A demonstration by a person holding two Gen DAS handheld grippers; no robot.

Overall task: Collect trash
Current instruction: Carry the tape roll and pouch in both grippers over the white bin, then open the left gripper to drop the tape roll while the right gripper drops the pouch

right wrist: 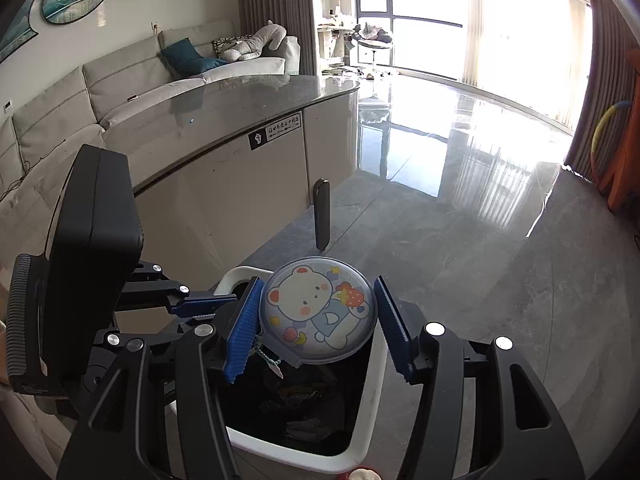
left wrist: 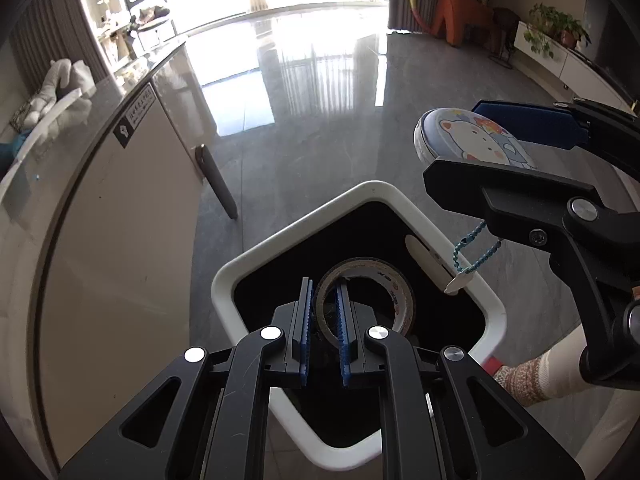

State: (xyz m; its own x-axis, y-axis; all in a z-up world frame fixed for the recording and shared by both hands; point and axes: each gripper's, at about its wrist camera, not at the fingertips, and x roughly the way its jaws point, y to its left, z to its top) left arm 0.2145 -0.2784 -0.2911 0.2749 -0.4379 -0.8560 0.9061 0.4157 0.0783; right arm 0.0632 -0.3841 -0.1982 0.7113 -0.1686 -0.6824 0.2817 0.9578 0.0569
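While sunlight floods the glossy grey floor [left wrist: 320, 128] from the tall windows, the curved counter [right wrist: 248, 92] with its pale cabinet front fills one side and a long grey sofa [right wrist: 120, 84] runs behind it. Down on the floor stands the white-rimmed trash bin [left wrist: 376, 192], lined in black, and both tools hang right over its mouth. Seen from the left wrist, the left gripper [left wrist: 325, 340] points steeply down into the bin with its blue pads drawn nearly together, clenched on the wall of a roll of tape [left wrist: 394, 292]: one pad sits inside the ring, the other outside, and the roll hangs above the dark liner. Over to the side, the right gripper [right wrist: 318, 320] has its jaws spread about halfway, and between them sits a round tin [right wrist: 318, 310] with a cartoon bear on its lid, pressed at both edges by the ribbed blue pads, so it is grasped. That tin hovers over the bin's rim and opening, tilted face up. Beneath it dangles a small teal bead chain [left wrist: 476, 250] with a white tag, hanging free above the rim. At the frame's edge a knitted cuff [left wrist: 520, 380] of the person's sleeve shows
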